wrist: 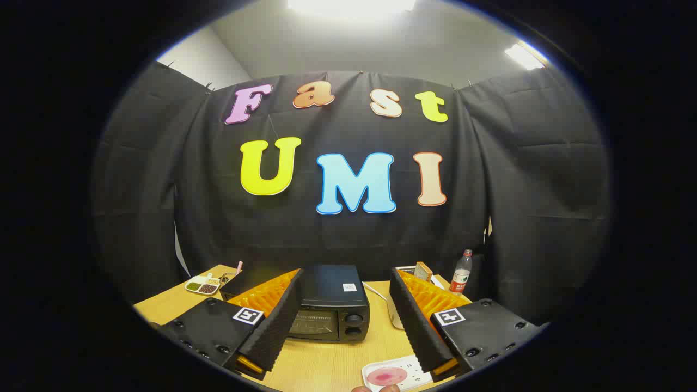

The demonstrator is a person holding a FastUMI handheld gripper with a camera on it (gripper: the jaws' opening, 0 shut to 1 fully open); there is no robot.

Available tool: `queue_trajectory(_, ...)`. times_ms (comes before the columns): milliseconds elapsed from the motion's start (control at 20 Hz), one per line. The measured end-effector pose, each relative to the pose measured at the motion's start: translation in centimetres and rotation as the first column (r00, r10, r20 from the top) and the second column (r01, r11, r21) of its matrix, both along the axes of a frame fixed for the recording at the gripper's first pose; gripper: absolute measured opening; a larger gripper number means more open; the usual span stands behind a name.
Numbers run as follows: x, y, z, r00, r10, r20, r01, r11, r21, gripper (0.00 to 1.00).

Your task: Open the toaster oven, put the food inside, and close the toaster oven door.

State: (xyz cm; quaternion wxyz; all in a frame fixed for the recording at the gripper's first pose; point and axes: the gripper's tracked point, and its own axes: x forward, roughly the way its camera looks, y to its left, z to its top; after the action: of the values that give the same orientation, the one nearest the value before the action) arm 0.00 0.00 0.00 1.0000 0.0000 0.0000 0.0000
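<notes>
Here, with our gripper (344,318) spread wide and empty over the wooden table (337,365), the closed toaster oven (332,305) sits just ahead between the fingers, so we judge we should descend squarely to its door's top edge.

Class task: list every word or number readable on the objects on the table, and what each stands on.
None can be read.
Sticker on toaster oven: too small.
Bottle label: blurred.
Gripper, open, fingers flanking the oven: square coded markers, no words.
</notes>
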Motion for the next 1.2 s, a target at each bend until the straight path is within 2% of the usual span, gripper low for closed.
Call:
queue_trajectory(350,-0.6,0.1,2.6,0.999,-0.012,0.037,0.012,1.0,0.021,0.98)
queue_trajectory(750,-1.1,1.1,3.8,0.999,0.011,0.039,-0.012,1.0,0.027,0.98)
queue_trajectory(1200,1.1,4.4,3.2,0.999,0.052,0.003,-0.052,0.999,0.005,0.98)
